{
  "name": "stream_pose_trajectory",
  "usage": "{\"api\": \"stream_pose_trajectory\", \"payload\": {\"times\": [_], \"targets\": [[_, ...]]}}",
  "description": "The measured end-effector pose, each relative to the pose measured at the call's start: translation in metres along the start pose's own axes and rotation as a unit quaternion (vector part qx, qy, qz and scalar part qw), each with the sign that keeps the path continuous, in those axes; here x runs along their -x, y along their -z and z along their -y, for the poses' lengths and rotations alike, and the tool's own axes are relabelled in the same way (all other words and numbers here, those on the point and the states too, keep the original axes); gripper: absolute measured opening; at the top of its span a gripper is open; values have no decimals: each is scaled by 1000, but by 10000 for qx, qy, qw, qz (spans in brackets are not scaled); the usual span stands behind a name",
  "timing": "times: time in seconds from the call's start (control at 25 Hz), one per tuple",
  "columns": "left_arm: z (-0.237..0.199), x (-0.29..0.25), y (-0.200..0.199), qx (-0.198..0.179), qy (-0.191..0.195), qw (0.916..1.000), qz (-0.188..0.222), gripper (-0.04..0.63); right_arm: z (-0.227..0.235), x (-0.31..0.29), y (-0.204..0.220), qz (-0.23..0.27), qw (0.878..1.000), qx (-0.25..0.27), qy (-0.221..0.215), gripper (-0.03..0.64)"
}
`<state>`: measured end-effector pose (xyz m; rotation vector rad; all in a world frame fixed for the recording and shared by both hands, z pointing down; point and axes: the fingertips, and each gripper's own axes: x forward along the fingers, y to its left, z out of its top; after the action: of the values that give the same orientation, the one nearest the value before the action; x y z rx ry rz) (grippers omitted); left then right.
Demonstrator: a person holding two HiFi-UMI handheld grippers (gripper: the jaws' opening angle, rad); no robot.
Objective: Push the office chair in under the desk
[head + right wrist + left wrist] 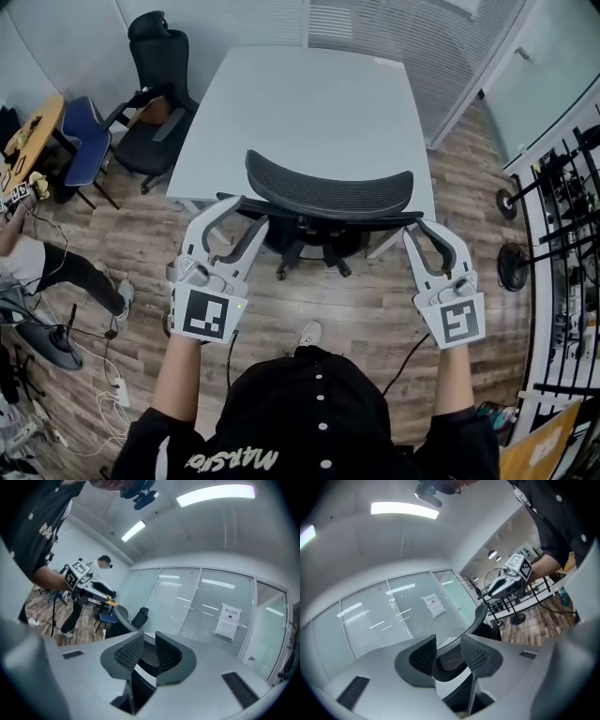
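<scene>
A black mesh-backed office chair [328, 192] stands at the near edge of the white desk [309, 103], its seat partly under the top. My left gripper [246, 214] is closed over the left end of the backrest frame, and my right gripper [427, 228] over the right end. In the left gripper view the jaws [449, 654] hold the mesh backrest edge [451, 662] between the pads. In the right gripper view the jaws [149, 652] stand narrower, with the backrest edge [148, 662] filling the gap.
A second black office chair [155, 84] and a blue chair [84, 136] stand left of the desk by a round wooden table [28, 141]. A seated person [47, 267] and floor cables [103, 375] lie at left. A black metal rack [562, 244] lines the right side.
</scene>
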<state>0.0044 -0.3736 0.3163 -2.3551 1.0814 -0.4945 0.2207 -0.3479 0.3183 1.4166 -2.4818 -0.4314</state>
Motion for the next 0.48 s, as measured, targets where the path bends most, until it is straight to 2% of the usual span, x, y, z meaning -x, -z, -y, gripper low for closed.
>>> {"api": "stream_pose_trajectory", "payload": {"times": [0.12,0.32,0.36,0.4,0.48], "targets": [[-11,12,-5,257,-271,9992,139,103,9,15,5,-49,9993,-341,151,67],[-15,32,-4,382,-419,9983,125,55,21,40,13,-3,9951,-877,465,55],[-15,36,-2,526,-468,9974,126,46,22,45,14,-6,9945,-902,539,53],[-16,41,1,839,-567,9948,128,38,22,49,16,-4,9937,-927,622,51],[-15,51,10,1607,-793,9838,92,31,24,59,18,49,9914,-1026,811,45]]}}
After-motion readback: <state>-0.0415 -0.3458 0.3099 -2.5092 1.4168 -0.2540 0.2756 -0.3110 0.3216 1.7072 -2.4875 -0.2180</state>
